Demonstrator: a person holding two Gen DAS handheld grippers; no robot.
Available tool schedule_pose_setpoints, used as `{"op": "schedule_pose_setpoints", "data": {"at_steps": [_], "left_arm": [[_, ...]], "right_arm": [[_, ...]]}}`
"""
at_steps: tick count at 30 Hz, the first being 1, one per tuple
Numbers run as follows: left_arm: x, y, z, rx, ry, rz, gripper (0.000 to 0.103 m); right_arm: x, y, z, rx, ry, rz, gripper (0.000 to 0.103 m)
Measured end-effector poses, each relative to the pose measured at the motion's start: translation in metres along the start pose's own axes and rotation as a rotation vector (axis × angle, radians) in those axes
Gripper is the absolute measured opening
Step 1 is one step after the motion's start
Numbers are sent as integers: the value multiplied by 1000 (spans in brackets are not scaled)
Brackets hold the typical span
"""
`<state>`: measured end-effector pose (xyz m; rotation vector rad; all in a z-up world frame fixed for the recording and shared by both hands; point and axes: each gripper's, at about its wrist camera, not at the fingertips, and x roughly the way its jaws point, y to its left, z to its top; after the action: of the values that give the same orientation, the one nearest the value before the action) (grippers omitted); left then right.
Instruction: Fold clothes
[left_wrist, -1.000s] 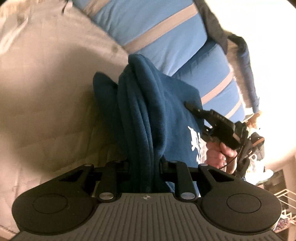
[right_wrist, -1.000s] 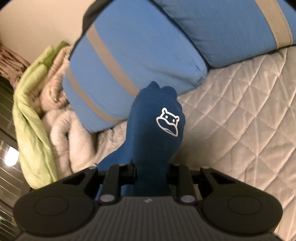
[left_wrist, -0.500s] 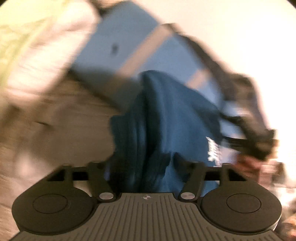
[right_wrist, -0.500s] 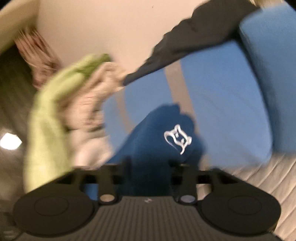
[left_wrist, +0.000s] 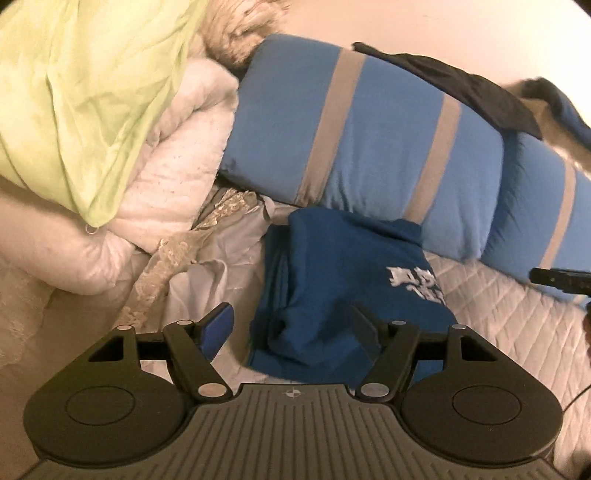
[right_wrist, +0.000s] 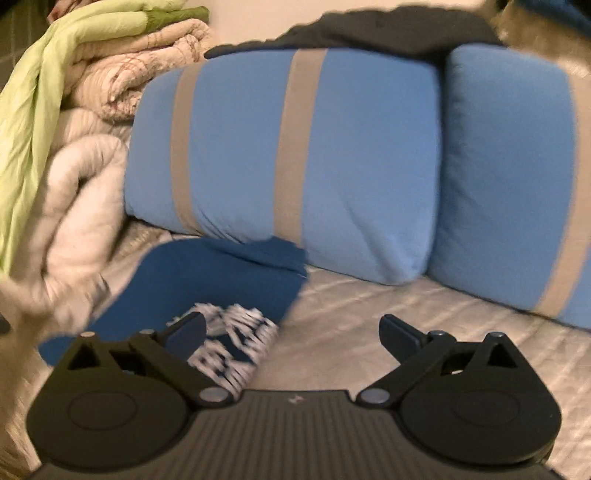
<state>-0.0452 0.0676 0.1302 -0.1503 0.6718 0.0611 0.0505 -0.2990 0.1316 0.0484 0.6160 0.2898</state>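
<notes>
A folded dark blue shirt (left_wrist: 343, 288) with white print lies on the quilted bed, its far edge against the blue pillows. My left gripper (left_wrist: 291, 325) is open, its fingers wide apart just above the shirt's near edge. In the right wrist view the shirt (right_wrist: 207, 288) lies at the lower left. My right gripper (right_wrist: 291, 328) is open and empty, to the right of the shirt over bare quilt. Its tip shows at the right edge of the left wrist view (left_wrist: 561, 280).
Two light blue pillows (right_wrist: 295, 147) with tan stripes stand behind the shirt. A pile of white and green bedding (left_wrist: 92, 110) rises at the left. A dark garment (left_wrist: 461, 88) lies on top of the pillows. The white quilt (right_wrist: 406, 314) spreads to the right.
Both grippers held the blue shirt up in the air; now it lies on the bed by the pillows and both grippers have opened and let it go.
</notes>
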Motion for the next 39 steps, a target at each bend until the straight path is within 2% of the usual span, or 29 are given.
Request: {"op": "schedule_pose_setpoints", "data": {"at_steps": [5,15,23,32,39], "left_arm": [[-19,-12,-8,47,-19,-26,69],[-45,-35,-13,127,-8,-93,70],[-68,-30,-5,147,7,-133,70],[-95,-18,16,198,-21,-129,70],[-124,1,41,181,-78,-100,70]], "right_arm": [[-43,-16,-32,-100,-17,-70,103],[-126,-66,-67,-142,27,-135,103],[-207,-135,-68,12,23,-104,103],[-293,-202,-68,72,-28,-190,103],[-362,-249,-70,150,-101,-266,103]]}}
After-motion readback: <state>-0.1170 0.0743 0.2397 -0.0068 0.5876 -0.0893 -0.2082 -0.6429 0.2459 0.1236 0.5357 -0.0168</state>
